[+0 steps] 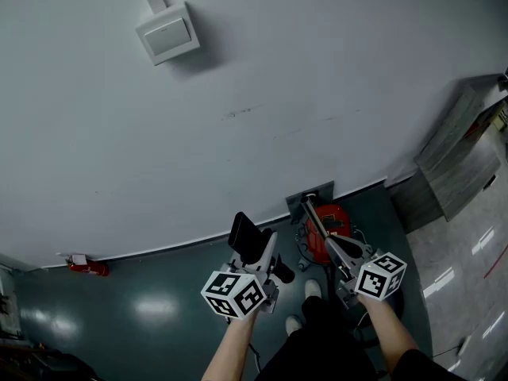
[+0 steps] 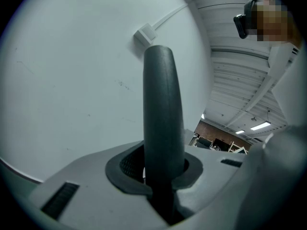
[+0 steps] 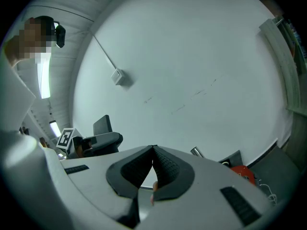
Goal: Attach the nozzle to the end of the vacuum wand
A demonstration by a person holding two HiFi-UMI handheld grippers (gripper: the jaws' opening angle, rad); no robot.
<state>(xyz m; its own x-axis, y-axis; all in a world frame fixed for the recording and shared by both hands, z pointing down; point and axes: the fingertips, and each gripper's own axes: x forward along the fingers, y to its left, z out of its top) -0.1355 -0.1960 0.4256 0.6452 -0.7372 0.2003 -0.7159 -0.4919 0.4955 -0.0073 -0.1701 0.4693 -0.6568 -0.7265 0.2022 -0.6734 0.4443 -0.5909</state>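
Note:
In the head view my left gripper (image 1: 262,260) is shut on a flat black nozzle (image 1: 246,235), which sticks up out of the jaws toward the wall. The left gripper view shows the same nozzle (image 2: 162,114) standing upright between the pads of that gripper (image 2: 160,172). My right gripper (image 1: 343,254) hangs over the red vacuum (image 1: 332,230), close to the slanted metal wand (image 1: 316,222). Its jaws (image 3: 153,150) are shut tip to tip, and no wand shows between them. The wand's metal end (image 3: 197,152) pokes out just past the jaw on the right.
A pale wall fills most of each view, with a switch box (image 1: 167,34) and its conduit high up. A grey plate (image 1: 311,192) sits at the wall's foot behind the vacuum. A small red object (image 1: 87,266) lies at the left, a grey cabinet (image 1: 456,165) stands at the right, and the person's shoes (image 1: 312,290) are below.

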